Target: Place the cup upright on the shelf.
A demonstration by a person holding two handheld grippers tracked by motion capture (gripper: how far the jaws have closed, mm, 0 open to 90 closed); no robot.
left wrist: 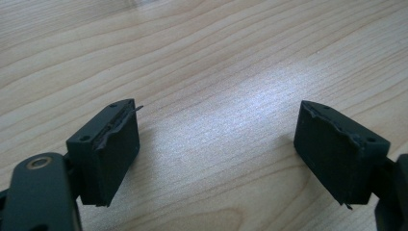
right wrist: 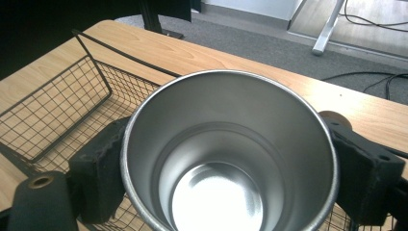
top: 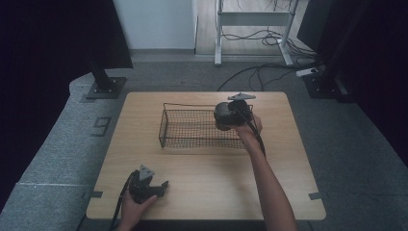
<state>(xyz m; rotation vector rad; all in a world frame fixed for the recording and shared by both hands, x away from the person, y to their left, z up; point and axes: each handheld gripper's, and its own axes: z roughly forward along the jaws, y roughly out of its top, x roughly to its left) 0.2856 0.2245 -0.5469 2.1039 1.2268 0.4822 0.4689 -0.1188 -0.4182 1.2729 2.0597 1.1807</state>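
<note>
While the right gripper (right wrist: 226, 192) pinches a steel cup (right wrist: 228, 154) by its sides over the right end of the wire basket (top: 192, 127), we judge smooth walls could slip and drop it; left gripper (left wrist: 216, 154) spread, idle, near left; we count one cup, one basket, two grippers.

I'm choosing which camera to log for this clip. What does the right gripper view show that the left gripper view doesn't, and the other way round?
The right gripper view alone has a steel cup clamped between its jaws, open end toward the camera and empty inside, with a wire basket beneath and beside it, plus carpet and cables beyond the table edge.

The left gripper view alone has jaws standing wide apart with nothing between them, just above bare wood.

Both show the same light wooden table and a pair of black jaws rising from the bottom.
</note>
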